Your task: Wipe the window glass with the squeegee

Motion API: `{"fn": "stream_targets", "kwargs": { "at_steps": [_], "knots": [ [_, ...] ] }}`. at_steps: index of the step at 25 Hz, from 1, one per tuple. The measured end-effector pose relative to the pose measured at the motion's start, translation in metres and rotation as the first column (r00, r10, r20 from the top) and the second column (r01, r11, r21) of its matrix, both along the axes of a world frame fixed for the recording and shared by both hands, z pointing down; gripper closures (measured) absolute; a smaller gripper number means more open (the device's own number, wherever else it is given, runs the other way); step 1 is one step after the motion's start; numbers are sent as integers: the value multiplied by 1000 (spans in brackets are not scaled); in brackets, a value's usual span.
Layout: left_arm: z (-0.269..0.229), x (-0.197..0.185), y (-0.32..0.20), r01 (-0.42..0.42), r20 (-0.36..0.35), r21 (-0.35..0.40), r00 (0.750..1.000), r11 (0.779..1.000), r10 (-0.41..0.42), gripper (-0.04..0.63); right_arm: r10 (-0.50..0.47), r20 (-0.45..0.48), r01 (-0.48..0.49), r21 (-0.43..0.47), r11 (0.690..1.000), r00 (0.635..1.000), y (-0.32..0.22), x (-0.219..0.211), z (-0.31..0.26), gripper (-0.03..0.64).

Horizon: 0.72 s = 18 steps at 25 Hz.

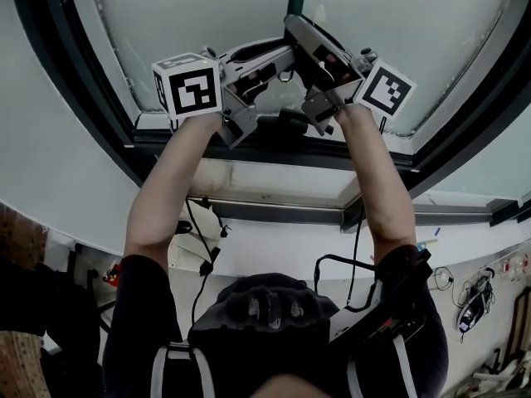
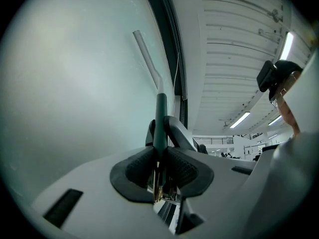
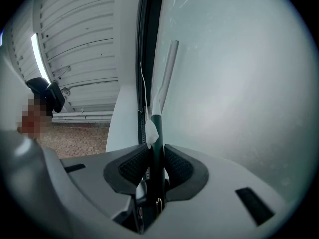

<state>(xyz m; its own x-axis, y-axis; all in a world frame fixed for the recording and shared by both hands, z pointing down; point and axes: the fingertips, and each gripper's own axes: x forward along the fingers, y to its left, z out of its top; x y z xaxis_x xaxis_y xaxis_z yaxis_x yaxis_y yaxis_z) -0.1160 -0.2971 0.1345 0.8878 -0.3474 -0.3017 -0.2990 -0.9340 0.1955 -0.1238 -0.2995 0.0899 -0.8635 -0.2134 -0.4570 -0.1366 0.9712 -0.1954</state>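
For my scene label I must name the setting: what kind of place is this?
Probably a large indoor hall or workshop: a tall, dark-framed window glass, ceiling strip lights, and a brick wall.

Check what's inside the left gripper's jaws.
The squeegee handle, dark green, clamped in the left gripper. Its lower end is covered by the jaws, so it can't be seen.
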Motion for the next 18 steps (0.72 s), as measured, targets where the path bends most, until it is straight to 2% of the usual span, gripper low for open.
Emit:
{"fn": "stream_targets", "kwargs": {
  "at_steps": [12, 18],
  "knots": [
    [9, 0, -7, 21, 14, -49, 1000, 999, -20, 509, 15, -49, -16, -24, 1000, 999, -6, 0, 9, 522],
    [42, -2, 3, 24, 15, -50, 1000, 998, -23, 509, 3, -65, -5, -23, 1000, 998, 4, -3, 42, 522]
  ]
}}
